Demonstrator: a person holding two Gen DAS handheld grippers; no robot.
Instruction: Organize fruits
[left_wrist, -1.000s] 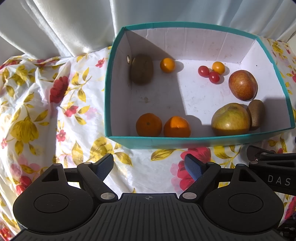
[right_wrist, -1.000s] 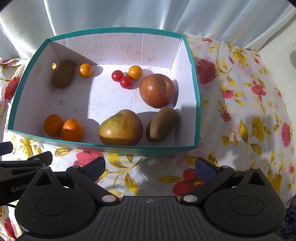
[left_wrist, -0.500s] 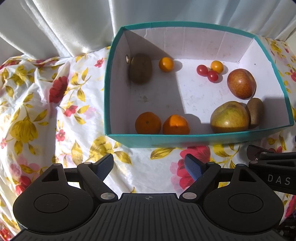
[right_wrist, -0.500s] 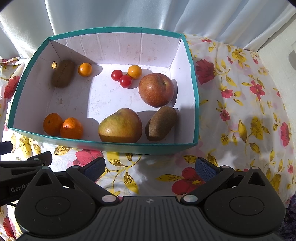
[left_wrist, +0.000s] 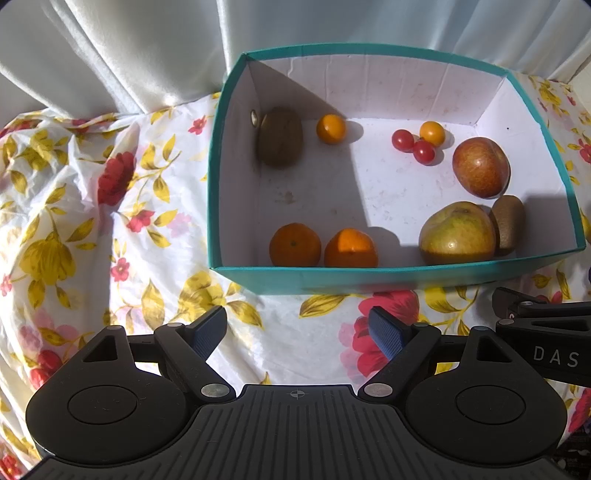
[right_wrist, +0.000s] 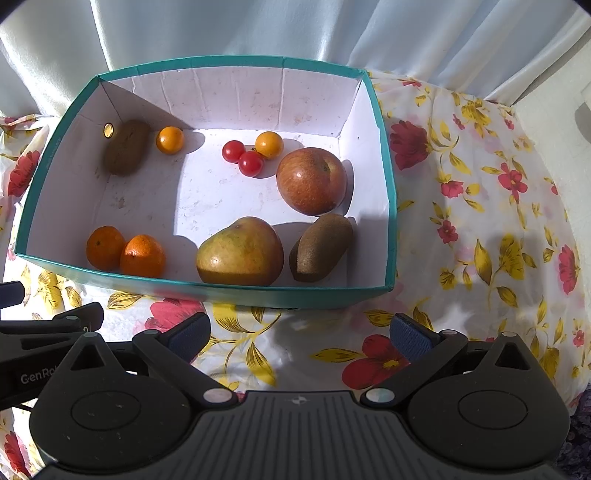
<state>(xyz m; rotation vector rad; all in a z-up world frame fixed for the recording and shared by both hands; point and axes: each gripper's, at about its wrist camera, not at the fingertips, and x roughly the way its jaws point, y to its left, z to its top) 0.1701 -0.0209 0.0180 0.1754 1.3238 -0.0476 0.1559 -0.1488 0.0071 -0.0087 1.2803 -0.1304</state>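
Both tools, left (left_wrist: 297, 332) and right (right_wrist: 301, 338), hang wide apart and empty over the floral cloth (left_wrist: 110, 221), just short of the teal box (right_wrist: 258, 291). All the fruit lies inside the box: oranges (right_wrist: 125, 251) near-left, pear (right_wrist: 240, 251) and kiwi (right_wrist: 319, 247) near-right, mid-floor bare. Only the right view shows cloth beyond the box's right wall. Pale curtain (left_wrist: 129, 55) behind.

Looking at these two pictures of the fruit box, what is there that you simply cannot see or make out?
- Bottoms of the two oranges and the pear: left view, hidden behind the box's near wall.
- Far kiwi: both views, deep in shadow, surface unclear.
- Near kiwi: left view, partly behind the pear.
- Small round thing on the box's left wall: too small to identify.
- Lettering on the neighbouring gripper: cut off by the frame edge.
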